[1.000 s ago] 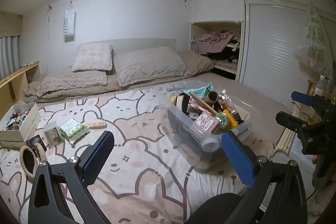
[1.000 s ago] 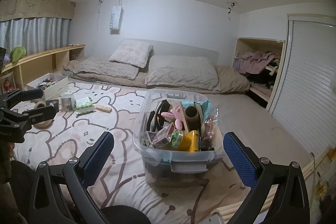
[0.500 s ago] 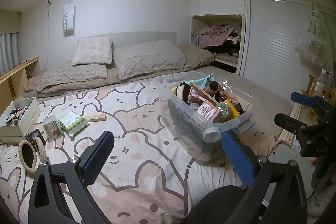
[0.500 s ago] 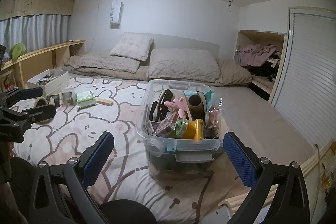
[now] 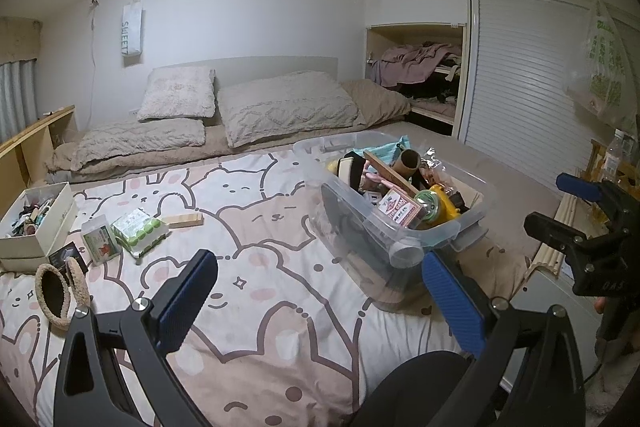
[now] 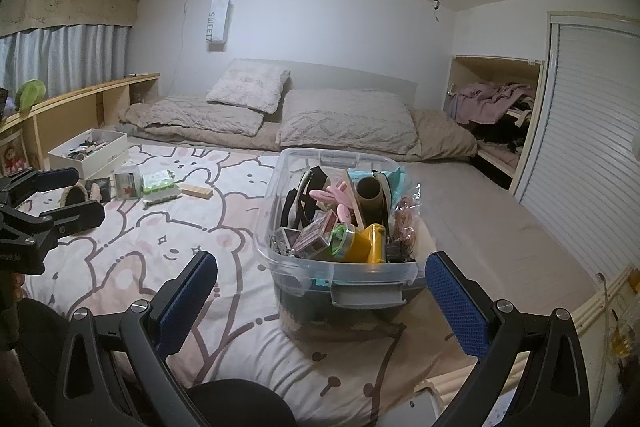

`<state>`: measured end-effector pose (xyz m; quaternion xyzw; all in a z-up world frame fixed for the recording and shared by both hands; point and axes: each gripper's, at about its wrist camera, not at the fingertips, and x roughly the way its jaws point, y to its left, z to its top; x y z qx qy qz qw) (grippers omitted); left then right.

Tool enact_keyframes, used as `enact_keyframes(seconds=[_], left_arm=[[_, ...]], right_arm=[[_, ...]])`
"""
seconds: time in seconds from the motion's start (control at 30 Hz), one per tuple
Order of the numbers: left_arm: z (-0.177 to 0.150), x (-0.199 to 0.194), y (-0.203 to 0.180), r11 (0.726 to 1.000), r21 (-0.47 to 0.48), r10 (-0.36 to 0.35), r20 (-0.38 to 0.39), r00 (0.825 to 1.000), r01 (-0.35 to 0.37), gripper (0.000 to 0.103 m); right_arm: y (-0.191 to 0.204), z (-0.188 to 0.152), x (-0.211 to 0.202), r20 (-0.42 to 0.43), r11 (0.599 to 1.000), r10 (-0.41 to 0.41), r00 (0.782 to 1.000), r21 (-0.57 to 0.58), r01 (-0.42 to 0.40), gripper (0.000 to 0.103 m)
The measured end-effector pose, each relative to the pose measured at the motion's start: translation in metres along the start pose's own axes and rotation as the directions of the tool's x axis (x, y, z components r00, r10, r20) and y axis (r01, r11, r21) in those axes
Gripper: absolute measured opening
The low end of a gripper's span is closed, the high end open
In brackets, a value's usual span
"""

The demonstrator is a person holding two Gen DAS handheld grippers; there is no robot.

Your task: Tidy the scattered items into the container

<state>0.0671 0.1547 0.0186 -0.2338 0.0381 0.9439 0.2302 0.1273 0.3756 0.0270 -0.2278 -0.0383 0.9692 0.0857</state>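
A clear plastic bin [image 6: 300, 267] [image 5: 344, 211] stands on the bed, packed with small items. Loose things lie on the cartoon bedspread: a green pack [image 5: 138, 229] [image 6: 159, 183], a small card box [image 5: 100, 241] [image 6: 127, 183], a wooden block [image 5: 183, 221] [image 6: 197, 190] and a fuzzy headband [image 5: 52, 287] [image 6: 76, 195]. My left gripper [image 5: 320, 299] hovers open over the bedspread, left of the bin. My right gripper [image 6: 322, 301] is open just in front of the bin. Neither holds anything.
A white box [image 5: 40, 227] [image 6: 90, 153] of odds and ends sits at the bed's left edge. Pillows [image 5: 280, 107] line the headboard. A wooden shelf [image 6: 80, 103] runs along the left; a louvred door [image 6: 592, 147] stands on the right.
Both grippers have drawn back and risen a little, so the bed and bin sit lower and farther in view. Their jaws stay open and nothing on the bed has moved.
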Motion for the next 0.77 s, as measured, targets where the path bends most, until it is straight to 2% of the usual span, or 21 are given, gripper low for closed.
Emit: enact_keyframes(seconds=[0.77], left_arm=[[-0.0039,0.0034,0.0017,1.0,-0.008,0.025,-0.017,1.0,-0.025,0.103]], right_arm=[[0.0019,-0.0008,0.0035,-0.004,1.0,0.013,1.0,0.009,-0.013,0.103]])
